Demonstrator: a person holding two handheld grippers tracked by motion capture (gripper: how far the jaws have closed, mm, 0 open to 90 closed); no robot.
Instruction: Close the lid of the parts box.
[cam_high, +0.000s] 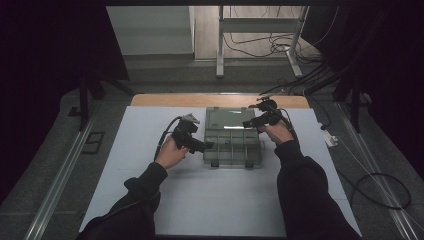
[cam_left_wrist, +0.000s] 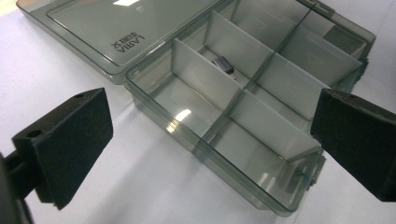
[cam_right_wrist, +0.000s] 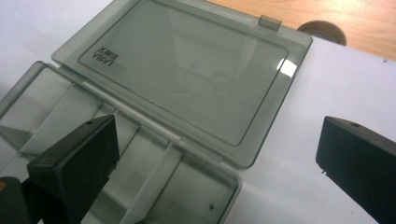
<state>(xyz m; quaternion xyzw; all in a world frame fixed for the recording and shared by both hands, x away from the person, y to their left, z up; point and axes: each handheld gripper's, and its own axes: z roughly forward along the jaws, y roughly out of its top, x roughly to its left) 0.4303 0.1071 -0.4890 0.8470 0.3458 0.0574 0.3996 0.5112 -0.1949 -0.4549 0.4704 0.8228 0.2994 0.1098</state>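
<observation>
Box location: the compartment box (cam_high: 232, 146) sits on the white mat (cam_high: 150, 150) at the table's middle, between your two hands, its lid (cam_high: 229, 119) folded flat open on the far side.
Left gripper: your left gripper (cam_high: 202, 145) hangs just beside the box's left wall, jaws spread wide with nothing between them; in the left gripper view they frame the near-left corner (cam_left_wrist: 140, 84).
Right gripper: your right gripper (cam_high: 249, 122) hovers over the far-right part, near the hinge line, jaws parted and empty.
Contents: one small dark part (cam_left_wrist: 223, 64) lies in a far compartment; the other cells look bare.
Handling: expect a light, stiff, thin-walled plastic shell, smooth and likely slippery on the mat, so it may skate if you push one side.
Where to grip: pinch a side wall or the lid's far edge by its latch tab (cam_right_wrist: 270, 22), not the thin dividers (cam_left_wrist: 205, 84).
Long axis: the tray runs left to right; tray and lid together stretch near to far.
Facing: the compartments open upward, the hinge lies on the far side and the latches on the near side.
</observation>
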